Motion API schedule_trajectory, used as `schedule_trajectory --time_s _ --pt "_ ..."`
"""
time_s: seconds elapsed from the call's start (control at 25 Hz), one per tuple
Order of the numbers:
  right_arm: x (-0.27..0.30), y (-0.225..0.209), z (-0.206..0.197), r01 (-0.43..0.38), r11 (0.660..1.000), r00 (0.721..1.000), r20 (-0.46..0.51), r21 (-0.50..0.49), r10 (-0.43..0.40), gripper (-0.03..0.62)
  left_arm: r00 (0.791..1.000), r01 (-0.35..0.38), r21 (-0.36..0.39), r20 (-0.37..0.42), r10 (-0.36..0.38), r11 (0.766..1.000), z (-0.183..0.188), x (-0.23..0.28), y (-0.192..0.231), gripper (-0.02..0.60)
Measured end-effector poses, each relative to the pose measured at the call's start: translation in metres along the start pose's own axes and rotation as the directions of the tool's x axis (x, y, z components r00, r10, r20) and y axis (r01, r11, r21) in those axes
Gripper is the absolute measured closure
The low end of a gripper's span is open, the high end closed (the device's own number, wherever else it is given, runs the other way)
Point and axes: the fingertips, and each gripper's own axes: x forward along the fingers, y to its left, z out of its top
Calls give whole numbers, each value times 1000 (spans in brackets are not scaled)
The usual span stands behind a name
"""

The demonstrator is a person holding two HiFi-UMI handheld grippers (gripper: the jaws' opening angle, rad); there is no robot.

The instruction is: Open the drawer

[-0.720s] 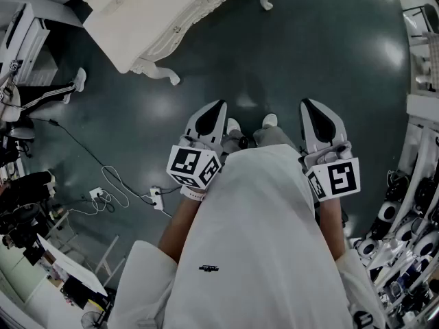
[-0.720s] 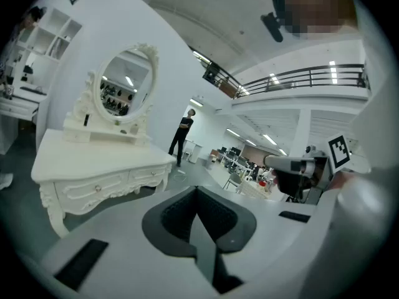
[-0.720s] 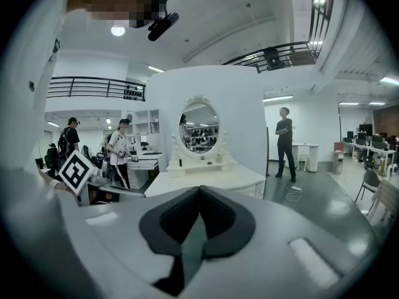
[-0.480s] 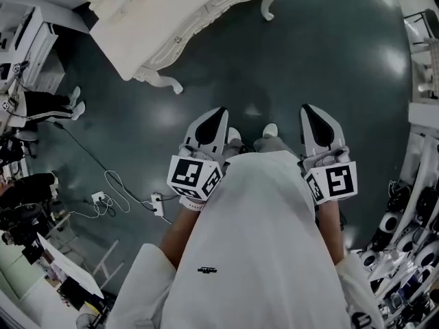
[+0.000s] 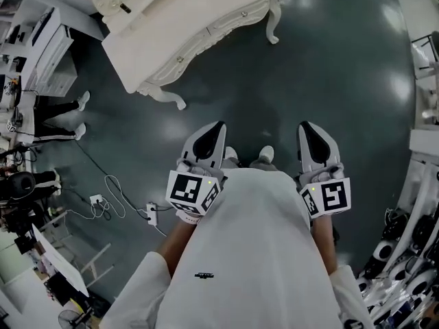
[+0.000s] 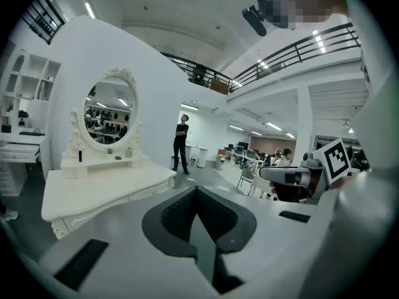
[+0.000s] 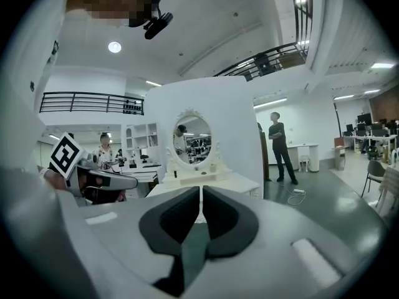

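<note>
My left gripper (image 5: 218, 125) and right gripper (image 5: 306, 126) are both closed, empty. The drawer (image 5: 195, 46) sits far off, left, in the white dressing table (image 5: 171, 12). Likely light, rigid, sliding stiffly; I'd pinch its small knob (image 5: 180, 59).

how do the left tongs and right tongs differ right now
Aim: the left tongs point just past the right end of the dressing table; the right tongs point straight at it. Lean: in the head view the left tongs' tip angles rightward, the right tongs' tip leftward. Shared: both are shut, empty and touching nothing.
</note>
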Motion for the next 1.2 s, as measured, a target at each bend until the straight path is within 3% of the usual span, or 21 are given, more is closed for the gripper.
schedule_trajectory --time_s 0.36,0.56,0.84,1.2 --pt "-21 -35 -13 -83 996 997 9 23 83 585 998 -54 11 12 54 998 -1 18 -45 571" --pt "-26 -50 -12 -88 996 996 31 35 87 585 998 -68 22 18 68 997 1 22 -61 572" --pt "-8 -54 -6 -123 992 992 45 28 122 585 995 -93 20 39 92 995 13 32 -57 572" --pt "41 -73 4 -113 993 993 25 24 113 585 998 -50 17 46 49 999 37 84 -31 571"
